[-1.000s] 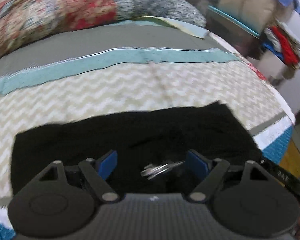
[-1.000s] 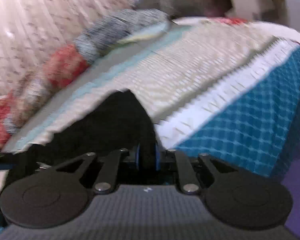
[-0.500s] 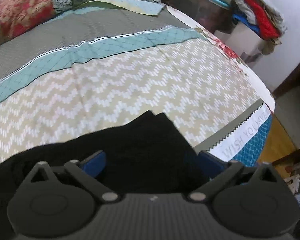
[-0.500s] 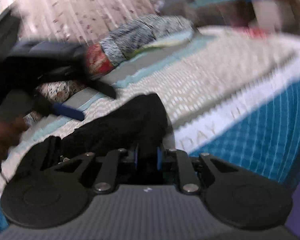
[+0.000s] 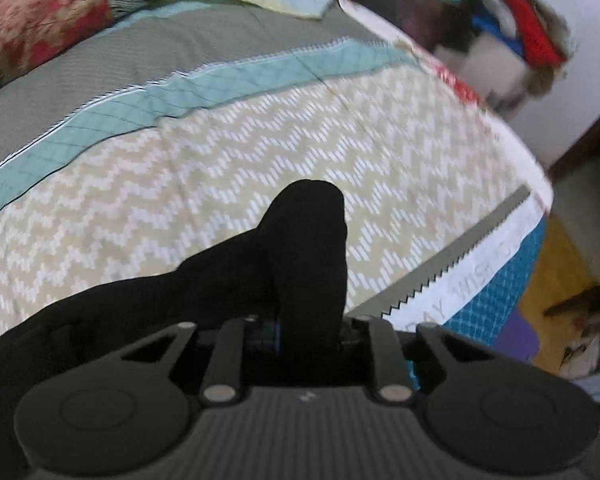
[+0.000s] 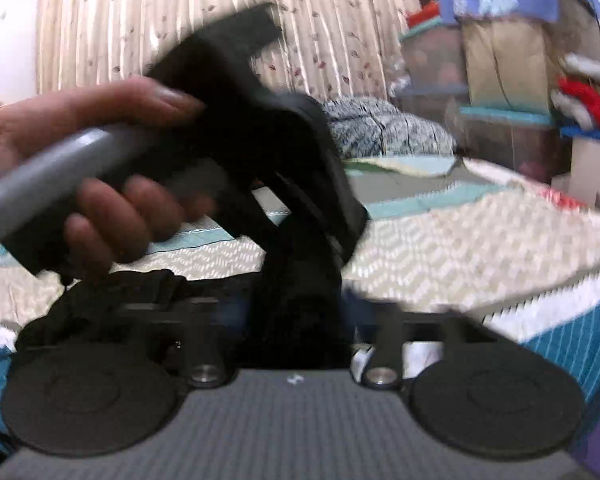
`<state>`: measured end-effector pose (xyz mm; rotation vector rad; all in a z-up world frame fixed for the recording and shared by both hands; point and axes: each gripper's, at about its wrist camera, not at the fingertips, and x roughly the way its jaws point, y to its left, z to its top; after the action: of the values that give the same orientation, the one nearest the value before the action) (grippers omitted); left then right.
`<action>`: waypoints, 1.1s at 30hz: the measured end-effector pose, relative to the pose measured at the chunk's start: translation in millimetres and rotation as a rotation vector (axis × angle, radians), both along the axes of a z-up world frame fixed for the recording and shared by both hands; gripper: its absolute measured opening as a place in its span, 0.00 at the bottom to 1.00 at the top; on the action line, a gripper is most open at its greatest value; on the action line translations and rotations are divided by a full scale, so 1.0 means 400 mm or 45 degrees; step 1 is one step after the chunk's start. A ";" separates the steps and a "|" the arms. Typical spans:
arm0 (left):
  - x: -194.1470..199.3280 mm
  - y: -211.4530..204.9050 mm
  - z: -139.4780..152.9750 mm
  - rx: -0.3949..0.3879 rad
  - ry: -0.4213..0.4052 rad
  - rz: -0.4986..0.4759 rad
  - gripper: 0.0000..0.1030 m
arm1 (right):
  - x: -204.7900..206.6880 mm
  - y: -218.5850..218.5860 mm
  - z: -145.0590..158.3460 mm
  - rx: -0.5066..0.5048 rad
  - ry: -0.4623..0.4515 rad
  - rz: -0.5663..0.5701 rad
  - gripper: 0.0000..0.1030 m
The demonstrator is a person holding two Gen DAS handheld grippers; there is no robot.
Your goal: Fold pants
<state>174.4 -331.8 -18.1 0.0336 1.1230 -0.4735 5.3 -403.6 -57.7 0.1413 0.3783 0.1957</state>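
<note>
The black pants (image 5: 308, 240) lie bunched on the chevron quilt (image 5: 220, 184). My left gripper (image 5: 308, 330) has its jaws closing, and its pads pinch an upright fold of the black cloth. In the right wrist view a hand (image 6: 100, 208) holds that left gripper (image 6: 304, 256), which points down into the pants (image 6: 112, 296). My right gripper (image 6: 296, 314) sits just below it with its jaws opening wide. Black fabric hangs between the right fingers, and the pads stand clear of it.
A rolled patchwork quilt (image 5: 40, 12) lies along the far side of the bed. Stacked storage boxes with clothes (image 6: 500, 80) stand beyond the bed's right corner. A curtain (image 6: 220, 20) hangs behind. The bed edge drops to a wooden floor (image 5: 556, 264) on the right.
My left gripper went from wide open over the pants to shut on a fold. The right gripper, shut on the cloth before, has spread apart. The left hand has come in over it.
</note>
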 end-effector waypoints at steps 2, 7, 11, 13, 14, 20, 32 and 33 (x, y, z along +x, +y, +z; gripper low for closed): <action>-0.005 0.036 0.019 -0.043 -0.002 0.015 0.18 | 0.026 0.006 -0.014 0.008 0.055 0.005 0.80; -0.027 0.114 0.052 -0.105 -0.024 0.058 0.18 | 0.059 0.037 0.001 0.034 0.088 0.022 0.32; -0.050 0.211 0.086 -0.180 -0.060 0.106 0.18 | 0.038 0.093 0.034 -0.007 0.003 0.068 0.18; -0.064 0.276 0.107 -0.240 -0.076 0.137 0.18 | 0.021 0.135 0.051 -0.050 -0.054 0.109 0.17; -0.071 0.304 0.115 -0.258 -0.087 0.150 0.18 | 0.013 0.160 0.058 -0.084 -0.082 0.134 0.17; -0.117 0.497 0.128 -0.303 -0.164 0.281 0.18 | 0.026 0.307 0.075 -0.288 -0.183 0.359 0.17; -0.107 0.778 -0.105 -0.278 0.004 0.576 0.23 | 0.095 0.519 -0.013 -0.485 0.074 0.774 0.52; -0.107 0.782 -0.118 -0.282 0.018 0.586 0.24 | 0.078 0.523 -0.012 -0.469 0.090 0.796 0.56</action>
<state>131.7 -19.1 -65.2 -0.4141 1.0460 -0.1822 36.3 -194.5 -62.4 -0.3411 0.5154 0.7329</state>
